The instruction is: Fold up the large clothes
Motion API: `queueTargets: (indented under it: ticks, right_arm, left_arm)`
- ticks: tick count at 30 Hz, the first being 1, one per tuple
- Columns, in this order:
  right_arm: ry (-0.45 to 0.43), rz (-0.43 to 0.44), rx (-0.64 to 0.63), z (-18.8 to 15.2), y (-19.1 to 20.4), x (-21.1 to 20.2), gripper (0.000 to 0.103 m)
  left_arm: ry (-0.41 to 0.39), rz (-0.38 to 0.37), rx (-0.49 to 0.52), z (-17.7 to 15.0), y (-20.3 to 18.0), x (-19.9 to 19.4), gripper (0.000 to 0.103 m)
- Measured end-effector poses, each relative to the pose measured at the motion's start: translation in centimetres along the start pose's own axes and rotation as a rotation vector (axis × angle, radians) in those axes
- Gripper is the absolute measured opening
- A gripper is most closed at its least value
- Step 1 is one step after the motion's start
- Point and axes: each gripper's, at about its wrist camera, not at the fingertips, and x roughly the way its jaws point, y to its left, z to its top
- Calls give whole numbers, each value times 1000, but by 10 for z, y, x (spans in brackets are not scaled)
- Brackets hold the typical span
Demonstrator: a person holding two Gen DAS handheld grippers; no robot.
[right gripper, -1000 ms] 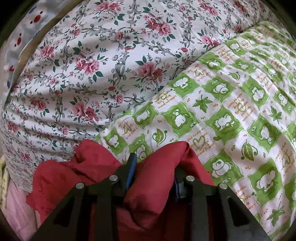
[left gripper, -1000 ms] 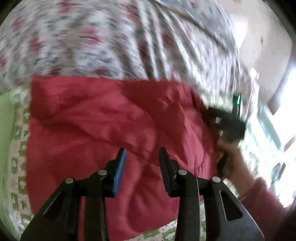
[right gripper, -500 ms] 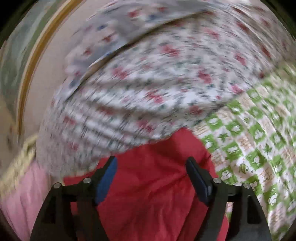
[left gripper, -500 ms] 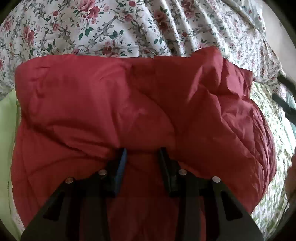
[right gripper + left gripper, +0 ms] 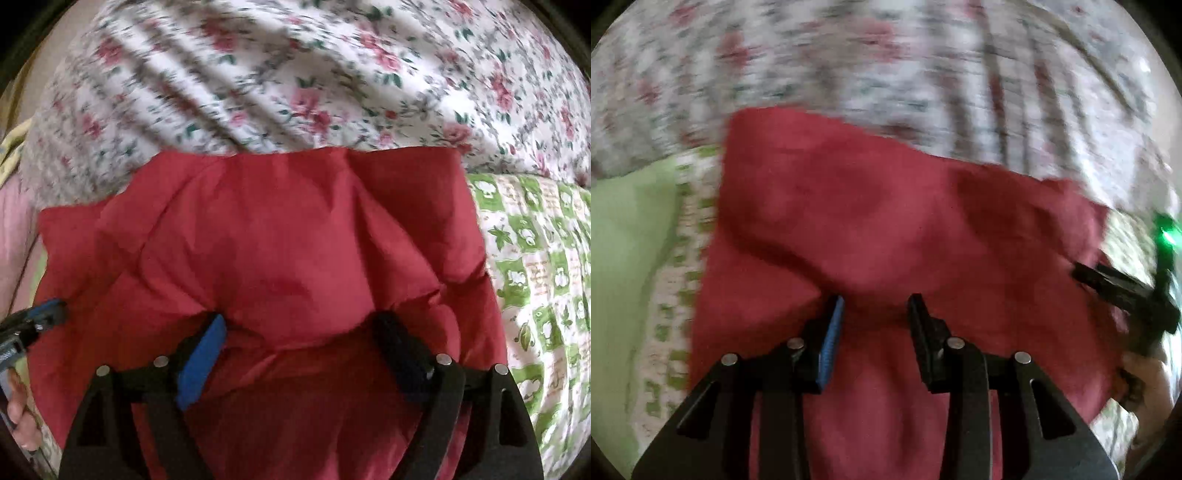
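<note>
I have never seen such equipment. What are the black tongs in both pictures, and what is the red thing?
A person holds a two-finger gripper in each hand; a camera on each looks along its fingers. One picture comes from the left gripper, the other from the right gripper. A red padded garment lies on a floral quilt and a green patterned sheet. The left gripper seems to pinch a fold of it. The right jaws have just been opening; cloth bulges between them, unpressed.
</note>
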Motion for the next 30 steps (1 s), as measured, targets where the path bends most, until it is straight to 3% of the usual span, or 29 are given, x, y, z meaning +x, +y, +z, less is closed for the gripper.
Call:
queueTargets:
  ticks: [1,5,10,19,22,30]
  right_arm:
    - [3,-4,-2,1,1,1,89]
    - [2,20,33,0,-3,9,90]
    - [-1,18,42,-3,-7,8,91]
    - [-9,9,32,1,-1,18,92]
    - [-12,9,32,-1,1,20,93]
    - [-95,91,88,-17,-8,-45,93]
  left_arm:
    - [14,16,-34,3,13,7,34]
    - [83,-36,-116,3,41,40,34]
    - [80,1,-95,5,35,53,34]
    - [15,-44,-63,-15,38,-5,35]
    - [29,-35,-35,-24,39,-4,35]
    - [31,-36,-32,-25,37,6,37]
